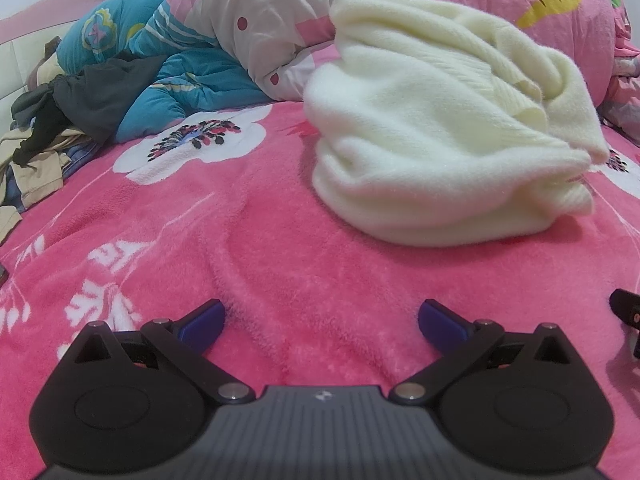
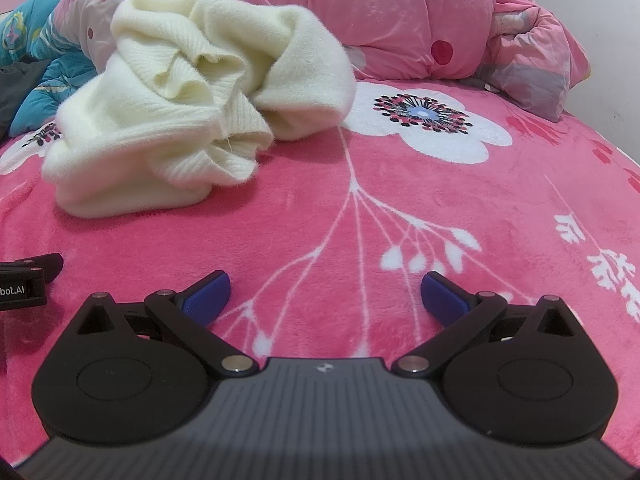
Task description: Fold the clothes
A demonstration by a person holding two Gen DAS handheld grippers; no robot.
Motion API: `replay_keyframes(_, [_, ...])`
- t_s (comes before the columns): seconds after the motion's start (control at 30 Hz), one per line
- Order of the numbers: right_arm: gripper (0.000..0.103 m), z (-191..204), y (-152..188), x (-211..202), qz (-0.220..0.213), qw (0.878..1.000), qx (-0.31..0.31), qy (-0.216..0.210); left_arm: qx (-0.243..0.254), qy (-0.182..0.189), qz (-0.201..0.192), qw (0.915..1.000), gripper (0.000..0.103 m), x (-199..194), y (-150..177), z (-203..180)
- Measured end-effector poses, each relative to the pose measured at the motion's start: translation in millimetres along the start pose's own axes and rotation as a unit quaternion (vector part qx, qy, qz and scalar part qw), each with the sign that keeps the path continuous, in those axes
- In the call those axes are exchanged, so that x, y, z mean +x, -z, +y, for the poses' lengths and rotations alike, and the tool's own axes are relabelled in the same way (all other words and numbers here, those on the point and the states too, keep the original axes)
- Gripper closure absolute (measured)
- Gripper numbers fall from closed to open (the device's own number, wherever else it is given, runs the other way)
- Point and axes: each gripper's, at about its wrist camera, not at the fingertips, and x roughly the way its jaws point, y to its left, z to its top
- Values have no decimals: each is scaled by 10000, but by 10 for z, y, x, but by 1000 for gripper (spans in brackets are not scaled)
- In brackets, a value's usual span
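Note:
A cream fluffy sweater (image 1: 436, 128) lies crumpled in a heap on the pink flowered blanket (image 1: 240, 240); in the right wrist view the sweater (image 2: 192, 112) sits upper left, ribbed cuffs showing. My left gripper (image 1: 320, 322) rests low over the blanket, open, blue pads (image 1: 202, 322) wide apart, nothing between them, well short of the sweater. My right gripper (image 2: 326, 294) is likewise open and empty, to the sweater's right and nearer than it. Each gripper shows at the edge of the other's view: right one (image 1: 628, 312), left one (image 2: 28, 276).
A pink patterned quilt (image 2: 420, 20) and a teal quilt (image 1: 132, 52) are bunched at the back. A pile of dark and beige clothes (image 1: 48, 136) lies at the far left. The bed's edge and a white wall (image 2: 612, 40) are at the right.

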Motion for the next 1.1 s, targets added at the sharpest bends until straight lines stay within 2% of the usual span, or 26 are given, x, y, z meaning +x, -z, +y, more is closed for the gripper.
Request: replay_keyframes(1.1, [1, -10, 4, -2, 5, 10000, 7, -11, -47, 31, -7, 10000, 0, -5, 23, 20])
